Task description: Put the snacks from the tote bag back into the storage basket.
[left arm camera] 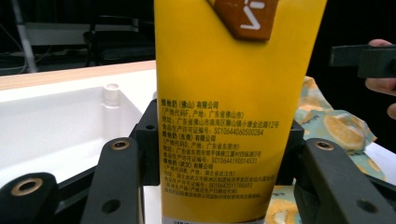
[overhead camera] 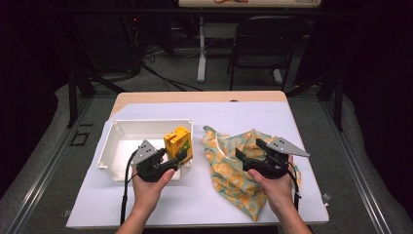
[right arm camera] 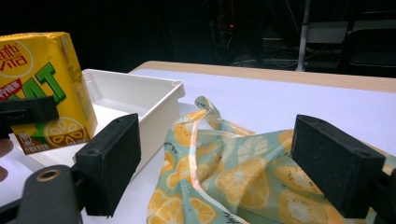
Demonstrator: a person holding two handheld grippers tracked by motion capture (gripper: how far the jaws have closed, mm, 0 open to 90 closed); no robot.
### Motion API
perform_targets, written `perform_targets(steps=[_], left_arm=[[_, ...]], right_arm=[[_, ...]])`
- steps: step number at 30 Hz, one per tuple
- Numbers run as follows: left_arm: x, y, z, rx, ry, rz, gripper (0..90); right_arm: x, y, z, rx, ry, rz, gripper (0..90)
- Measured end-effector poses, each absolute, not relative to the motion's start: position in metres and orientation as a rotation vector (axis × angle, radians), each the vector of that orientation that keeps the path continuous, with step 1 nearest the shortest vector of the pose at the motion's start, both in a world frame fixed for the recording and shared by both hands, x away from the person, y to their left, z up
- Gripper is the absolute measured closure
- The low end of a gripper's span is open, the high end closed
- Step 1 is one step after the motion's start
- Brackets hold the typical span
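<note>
The left gripper point(overhead camera: 179, 157) jaws clamp the yellow carton point(overhead camera: 178, 142) over the white tray point(overhead camera: 122, 127), apparently for placing; beside the tray, the right gripper point(overhead camera: 246, 155) jaws stand apart above the cloth point(overhead camera: 229, 170).

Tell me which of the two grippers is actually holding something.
The left gripper: its jaws clamp the yellow drink carton at the white tray. The right gripper stands open above the lemon-print cloth.

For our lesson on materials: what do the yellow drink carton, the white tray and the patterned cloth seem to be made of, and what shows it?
Yellow drink carton: likely coated paperboard, glossy print, folded edges.
White tray: apparently moulded plastic, smooth, rounded corners.
Patterned cloth: thin fabric, slightly sheer, crumpled folds.
</note>
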State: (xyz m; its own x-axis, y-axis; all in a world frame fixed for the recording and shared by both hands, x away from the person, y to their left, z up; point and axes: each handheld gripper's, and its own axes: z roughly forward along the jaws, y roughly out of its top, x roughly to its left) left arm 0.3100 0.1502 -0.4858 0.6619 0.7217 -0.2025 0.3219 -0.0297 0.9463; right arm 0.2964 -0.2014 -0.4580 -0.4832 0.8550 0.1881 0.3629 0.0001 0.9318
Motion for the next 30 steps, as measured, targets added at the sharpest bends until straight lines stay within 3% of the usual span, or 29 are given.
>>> perform_targets(steps=[30], left_arm=[[0.340,0.185,-0.501,1.594,0.986,0.490,52.2]], right_arm=[[0.299,-0.233,-0.472,1.250,1.850,1.370,15.2]])
